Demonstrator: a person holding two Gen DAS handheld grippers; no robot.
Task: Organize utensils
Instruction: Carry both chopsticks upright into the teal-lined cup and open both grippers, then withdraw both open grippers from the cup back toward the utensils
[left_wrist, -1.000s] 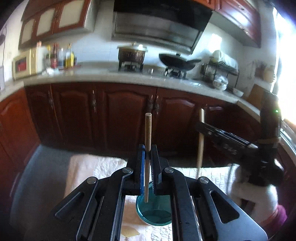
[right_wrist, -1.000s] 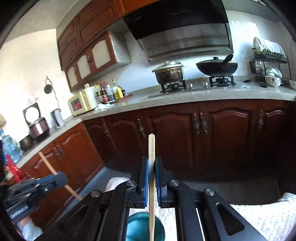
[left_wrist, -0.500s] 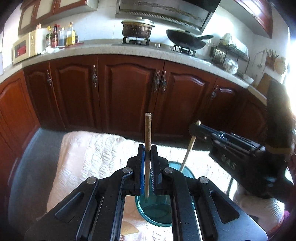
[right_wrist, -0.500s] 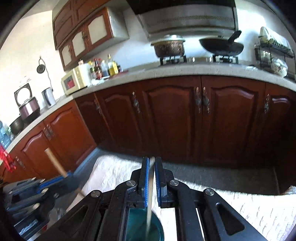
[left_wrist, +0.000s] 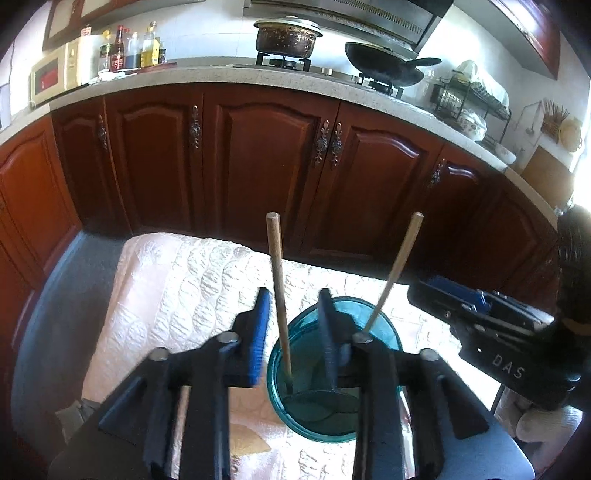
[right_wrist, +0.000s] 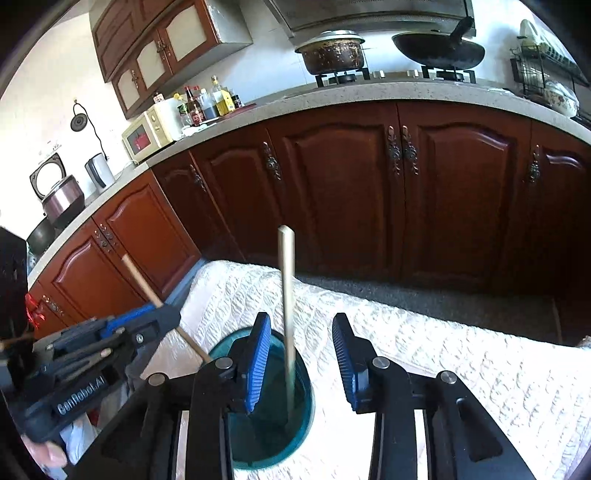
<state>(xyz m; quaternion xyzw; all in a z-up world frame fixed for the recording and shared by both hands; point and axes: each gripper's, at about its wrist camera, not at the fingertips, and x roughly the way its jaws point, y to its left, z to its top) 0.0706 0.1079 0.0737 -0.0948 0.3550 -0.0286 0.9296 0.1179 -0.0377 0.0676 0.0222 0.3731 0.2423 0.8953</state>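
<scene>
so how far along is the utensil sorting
Done: both wooden-handled utensils, one and the other, stand in the teal cup on the white cloth.
In hand: nothing gripped; the left gripper and right gripper are opening, fingers clear of the handles.
Left: only pulling both grippers back; no other loose utensils show.

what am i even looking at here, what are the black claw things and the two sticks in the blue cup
The black claws are two hand-held grippers, each with a fisheye camera looking along its fingers. One picture is from the left gripper, the other from the right gripper. A teal cup stands on a pale quilted cloth, in front of dark wooden kitchen cabinets. The two sticks are wooden utensil handles standing in the cup: the darker handle between the left pads, the paler handle between the right ones. Both jaws are opening, so neither pad presses on a handle.
</scene>
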